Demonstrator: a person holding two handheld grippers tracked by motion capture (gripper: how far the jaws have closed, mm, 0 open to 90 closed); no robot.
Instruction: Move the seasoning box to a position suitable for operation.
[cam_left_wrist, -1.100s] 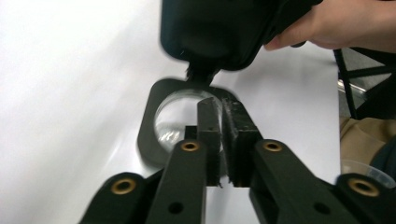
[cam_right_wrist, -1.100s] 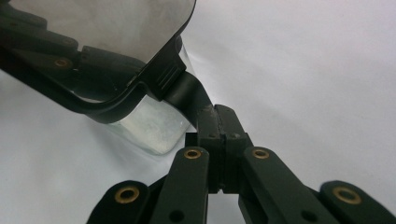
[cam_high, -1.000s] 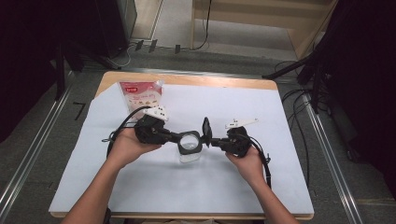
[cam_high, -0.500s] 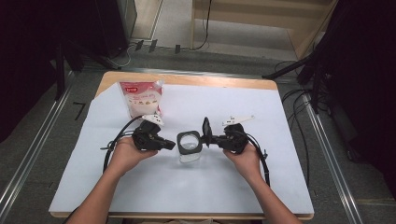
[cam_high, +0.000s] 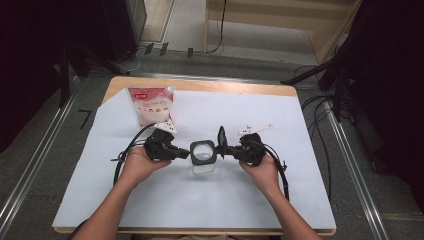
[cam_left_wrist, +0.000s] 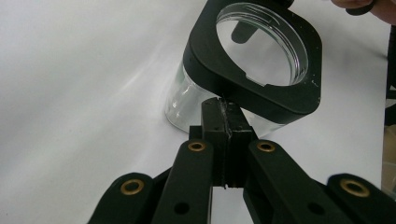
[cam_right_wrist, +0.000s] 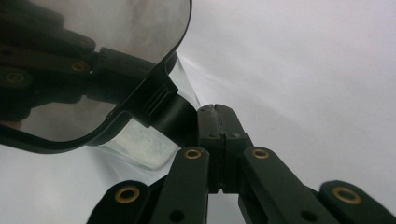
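Observation:
A clear glass jar (cam_high: 203, 168) with a black squarish collar (cam_high: 203, 152) stands mid-table, and its hinged lid (cam_high: 220, 139) is up on edge at the right side. My left gripper (cam_high: 186, 153) is shut, nothing between its jaws. Its tips (cam_left_wrist: 227, 114) press against the collar's (cam_left_wrist: 261, 95) near edge. The right gripper (cam_high: 226, 149) is shut too. Its tips (cam_right_wrist: 217, 116) lie just beside the tab of the glossy lid (cam_right_wrist: 93, 46), above the jar's glass wall (cam_right_wrist: 140, 147). Whether they touch the tab I cannot tell.
A pouch of white grains with a red label (cam_high: 151, 106) lies at the back left. A white sheet (cam_high: 280, 195) covers the wooden table (cam_high: 200, 84). Black cables (cam_high: 122, 157) trail from both grippers across the sheet.
The left hand has come down toward the table, bringing its shut gripper level with the jar's collar. The right hand, jar and upright lid have stayed put.

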